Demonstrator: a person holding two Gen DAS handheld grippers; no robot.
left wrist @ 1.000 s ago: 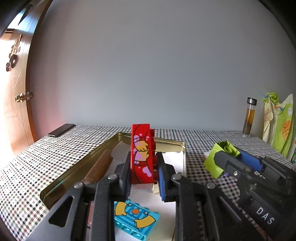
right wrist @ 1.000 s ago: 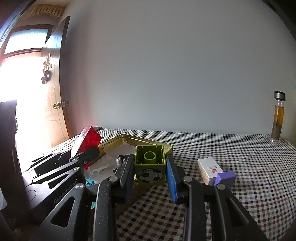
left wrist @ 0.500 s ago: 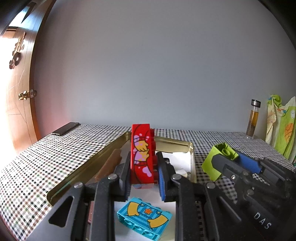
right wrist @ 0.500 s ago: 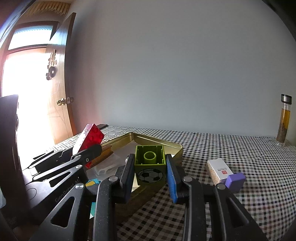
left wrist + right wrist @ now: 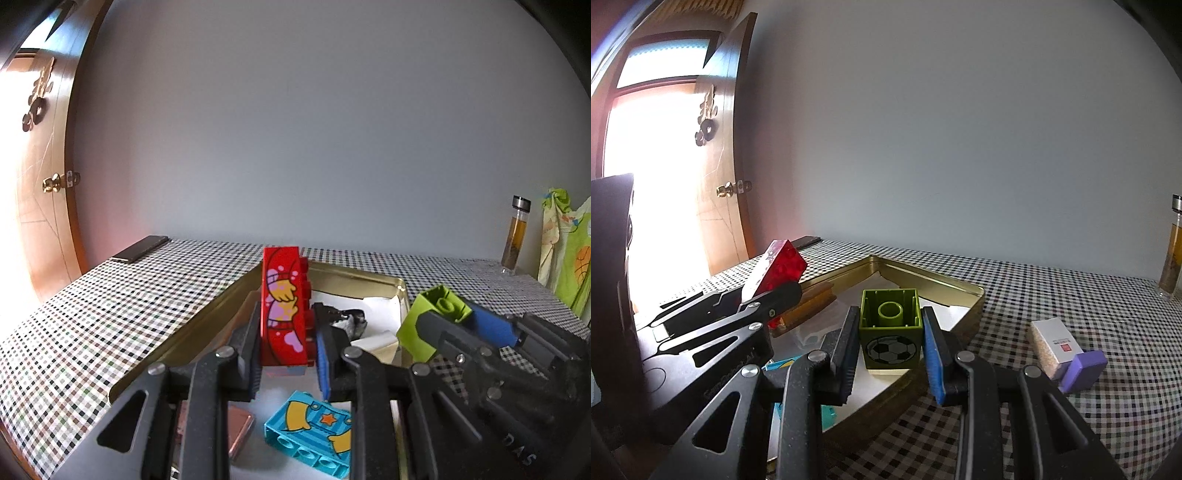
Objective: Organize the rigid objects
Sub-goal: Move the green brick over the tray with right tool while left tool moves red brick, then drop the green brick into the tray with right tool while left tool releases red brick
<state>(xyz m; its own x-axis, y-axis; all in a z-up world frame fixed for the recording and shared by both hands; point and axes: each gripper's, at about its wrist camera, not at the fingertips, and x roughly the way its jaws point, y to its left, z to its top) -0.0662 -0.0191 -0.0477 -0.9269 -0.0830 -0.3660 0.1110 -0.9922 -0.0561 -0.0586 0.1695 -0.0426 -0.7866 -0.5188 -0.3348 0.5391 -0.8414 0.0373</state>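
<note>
My left gripper (image 5: 286, 332) clamps the red brick (image 5: 283, 312) upright above the gold tin (image 5: 207, 317). My right gripper (image 5: 890, 336) clamps the green block (image 5: 890, 326), hollow side up, over the tin's near corner.

We note a tray (image 5: 369, 276) on the checked table (image 5: 110, 314). In it lie a printed brick (image 5: 314, 430) nearest us, a flat block (image 5: 238, 430) to its left, a crumpled lump (image 5: 351, 319) farther back. Right of the tray (outside it) sit a small box (image 5: 1054, 341) and a cap-like piece (image 5: 1084, 369), touching. A bottle (image 5: 515, 236) stands at the table's far right edge, a phone (image 5: 140, 248) far left.
</note>
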